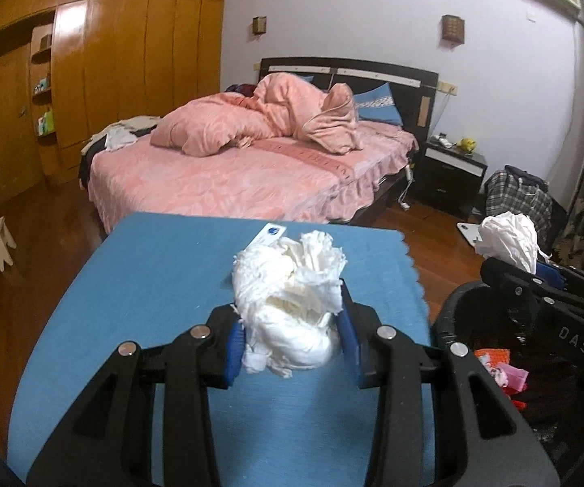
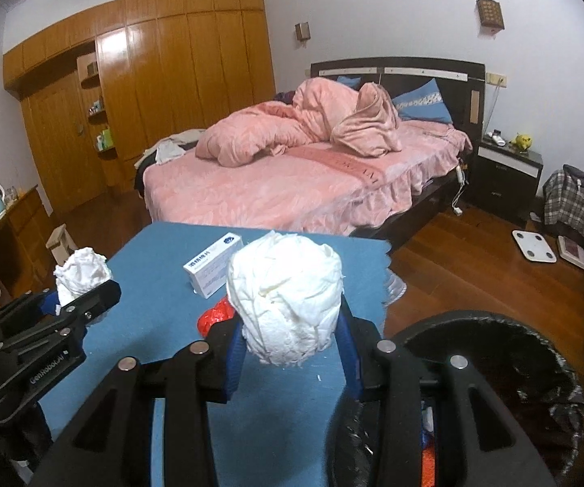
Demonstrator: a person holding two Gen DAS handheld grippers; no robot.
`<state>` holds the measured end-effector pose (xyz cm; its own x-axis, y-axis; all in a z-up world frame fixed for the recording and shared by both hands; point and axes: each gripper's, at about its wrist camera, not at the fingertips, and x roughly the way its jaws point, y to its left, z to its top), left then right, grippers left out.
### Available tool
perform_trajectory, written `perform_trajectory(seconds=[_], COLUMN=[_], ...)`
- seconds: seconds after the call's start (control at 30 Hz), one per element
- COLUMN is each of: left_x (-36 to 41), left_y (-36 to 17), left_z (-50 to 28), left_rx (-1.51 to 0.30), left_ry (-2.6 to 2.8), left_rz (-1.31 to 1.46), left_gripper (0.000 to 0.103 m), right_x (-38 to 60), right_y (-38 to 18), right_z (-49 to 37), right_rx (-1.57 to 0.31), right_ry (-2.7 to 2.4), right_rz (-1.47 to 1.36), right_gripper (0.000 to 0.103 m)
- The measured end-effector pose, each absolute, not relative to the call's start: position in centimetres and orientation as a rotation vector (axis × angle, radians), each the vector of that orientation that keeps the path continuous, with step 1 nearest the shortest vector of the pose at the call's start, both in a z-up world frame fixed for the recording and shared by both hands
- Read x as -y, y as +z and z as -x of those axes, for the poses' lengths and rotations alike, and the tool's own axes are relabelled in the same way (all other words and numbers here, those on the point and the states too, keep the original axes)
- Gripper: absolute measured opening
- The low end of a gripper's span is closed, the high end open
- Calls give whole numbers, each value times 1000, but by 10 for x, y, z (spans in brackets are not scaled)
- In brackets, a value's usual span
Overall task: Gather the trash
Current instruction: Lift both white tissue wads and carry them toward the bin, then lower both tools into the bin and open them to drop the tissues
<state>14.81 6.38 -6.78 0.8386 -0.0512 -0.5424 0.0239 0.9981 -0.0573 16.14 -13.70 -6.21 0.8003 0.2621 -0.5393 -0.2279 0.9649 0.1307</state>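
My left gripper (image 1: 292,337) is shut on a crumpled white tissue wad (image 1: 287,296), held over the blue table (image 1: 149,284). It also shows at the left of the right wrist view (image 2: 54,304) with its wad (image 2: 82,270). My right gripper (image 2: 292,349) is shut on a second, rounder white tissue wad (image 2: 287,300), near the table's right edge by the black trash bin (image 2: 535,349). From the left wrist view the right gripper (image 1: 543,272) and its wad (image 1: 509,241) hang over the bin (image 1: 454,312), which holds colourful scraps (image 1: 503,369).
A white medicine box (image 2: 210,266) and a red wrapper (image 2: 214,316) lie on the blue table (image 2: 149,284). Behind stand a pink bed (image 2: 292,178), a wooden wardrobe (image 2: 170,69), a black nightstand (image 2: 507,170), a white scale (image 2: 533,245) and a plaid bag (image 2: 578,203).
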Motion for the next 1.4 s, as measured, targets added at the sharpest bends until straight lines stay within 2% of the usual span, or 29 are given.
perform_trajectory(seconds=[0.63,1.4], left_x=[14,114], left_y=[-45,-71], left_z=[-103,-111], left_rx=[-486,-501], left_ry=[-206,-423], left_rz=[-1,-84], left_gripper=[38,38], right_x=[208,305], right_y=[-47,-76], right_z=[-103,-76], right_rx=[-530,-576], right_ry=[156,-31], right_rz=[-96,-128], right_gripper=[40,40])
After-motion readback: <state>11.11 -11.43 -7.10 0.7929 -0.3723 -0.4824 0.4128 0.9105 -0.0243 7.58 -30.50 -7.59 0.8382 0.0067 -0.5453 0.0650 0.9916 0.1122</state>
